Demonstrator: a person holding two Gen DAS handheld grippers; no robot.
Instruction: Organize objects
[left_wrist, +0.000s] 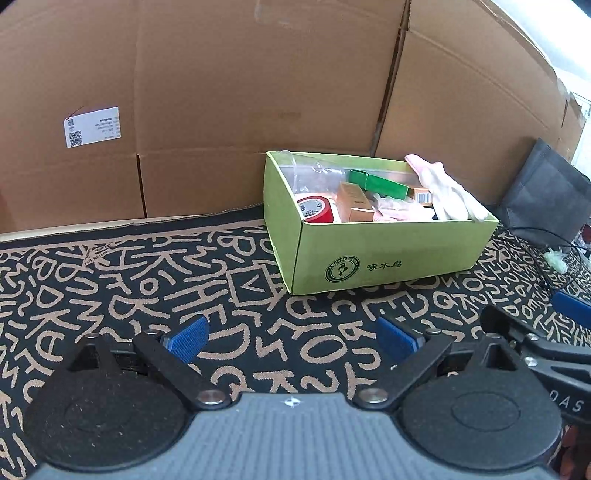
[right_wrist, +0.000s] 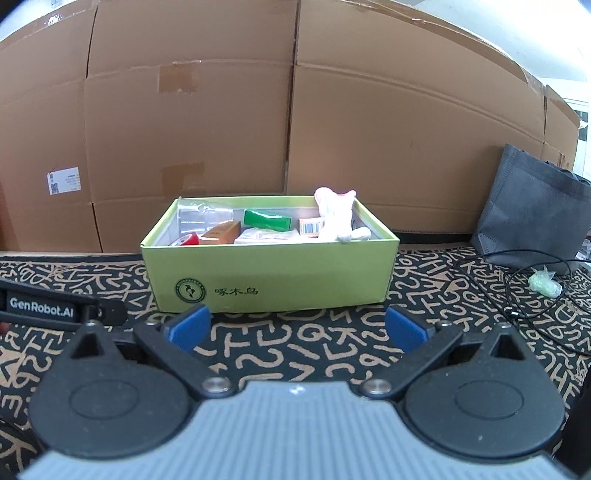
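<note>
Left wrist view looks across a patterned cloth (left_wrist: 147, 280) covering the bench, where the left gripper (left_wrist: 291, 338) hangs with its blue pads spread wide and nothing between them, tilted down toward the bare cloth short of a green box (left_wrist: 388, 254). To its right, the box stands open-topped near a wall of large cardboard cartons (left_wrist: 221, 92), and it already holds the sorted goods: a red tape roll (left_wrist: 314, 210) in the near left corner, a small tan carton (left_wrist: 352, 203) beside it, a green packet (left_wrist: 376, 184) farther back and a white glove (left_wrist: 450, 192) draped over the far right end. Packed together like this, the contents suggest the box serves as the collecting bin.

Right wrist view shows the right gripper (right_wrist: 299, 328) facing the box's long printed side almost square on, angled slightly downward, its jaws also fully apart and empty. Farther right, a small pale green wrapped item (right_wrist: 545, 282) lies loose on the cloth amid a black cable (right_wrist: 517, 291), in front of a grey fabric bag (right_wrist: 532, 206). Judging by the layout, that stray item may be what remains to gather, though neither gripper points at it.
</note>
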